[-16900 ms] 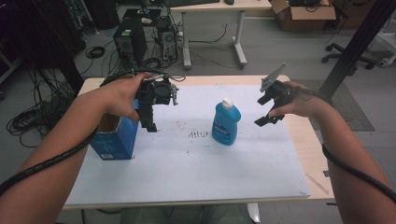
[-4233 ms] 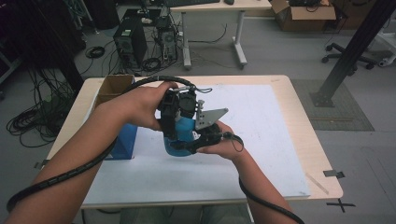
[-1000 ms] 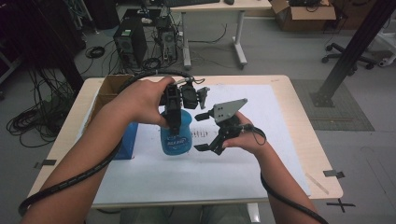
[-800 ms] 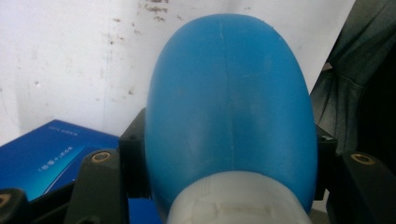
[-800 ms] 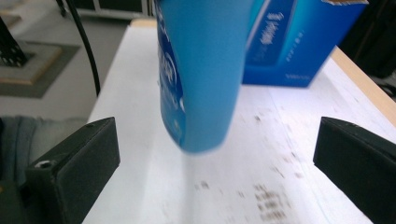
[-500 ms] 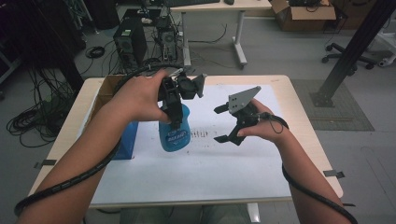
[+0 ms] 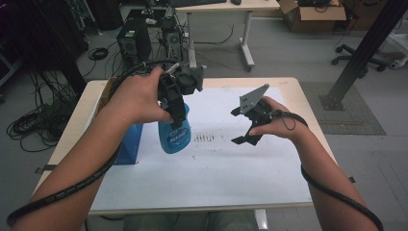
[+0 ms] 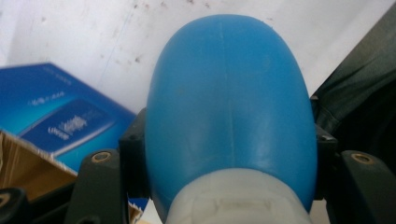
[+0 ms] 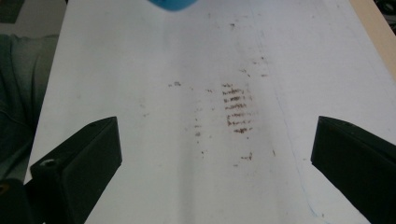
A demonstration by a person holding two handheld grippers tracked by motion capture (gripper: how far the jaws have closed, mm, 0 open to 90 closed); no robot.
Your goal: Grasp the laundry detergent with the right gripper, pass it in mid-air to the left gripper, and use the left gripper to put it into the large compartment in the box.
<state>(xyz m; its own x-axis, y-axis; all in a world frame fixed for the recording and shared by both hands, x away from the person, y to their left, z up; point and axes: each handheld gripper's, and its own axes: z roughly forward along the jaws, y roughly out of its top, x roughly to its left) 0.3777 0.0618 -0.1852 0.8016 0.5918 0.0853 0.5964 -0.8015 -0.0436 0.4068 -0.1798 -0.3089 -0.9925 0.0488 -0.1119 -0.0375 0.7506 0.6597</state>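
Blue plastic is what you have clamped: your left gripper has its jaws closed on the neck end of the bottle, just below the white collar, with a black pad pressed into each side of it as the left gripper view shows. The bottle hangs over the left half of the white sheet, just right of the blue box, and from above I can't tell whether its base touches the sheet or rides just clear of it. Your right gripper floats to the right, apart from the bottle, jaws spread wide with nothing between them; in the right gripper view they frame the patch of brown marks on the sheet.

To do this carry well, keep the squeeze even and low on the collar, since the body below is rounded and smooth and could slip or swing. Move it slowly and level, and mind the box edge on the near-left side. Keep the free gripper out of the path.

The bottle stands close to upright: its long axis runs top to bottom, cap end up inside your jaws, base down toward the sheet, with the printed label facing the near side of the table.
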